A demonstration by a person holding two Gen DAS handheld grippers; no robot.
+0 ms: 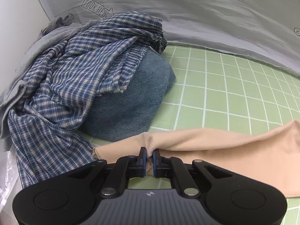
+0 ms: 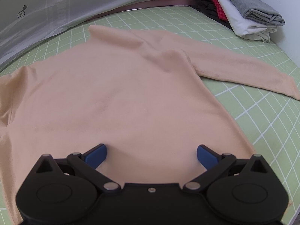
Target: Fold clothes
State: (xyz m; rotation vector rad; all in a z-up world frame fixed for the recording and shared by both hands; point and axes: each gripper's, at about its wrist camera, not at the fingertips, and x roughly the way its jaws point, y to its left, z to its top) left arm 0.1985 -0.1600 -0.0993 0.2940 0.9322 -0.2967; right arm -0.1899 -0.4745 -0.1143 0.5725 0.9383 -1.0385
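A peach long-sleeved top (image 2: 120, 93) lies spread flat on the green checked sheet (image 2: 262, 112), one sleeve (image 2: 243, 71) stretched to the right. My right gripper (image 2: 151, 154) is open just above the top's near edge, with its blue pads (image 2: 95, 156) wide apart. In the left wrist view my left gripper (image 1: 149, 156) is shut on a pinched fold of the peach top (image 1: 225, 150) near its sleeve end, low over the sheet (image 1: 215, 86).
A pile with a blue plaid shirt (image 1: 75, 78), folded denim (image 1: 135, 101) and grey cloth (image 1: 46, 41) lies left of the left gripper. A stack of folded clothes (image 2: 249, 16) sits far right. A grey printed quilt (image 1: 187, 18) runs along the back.
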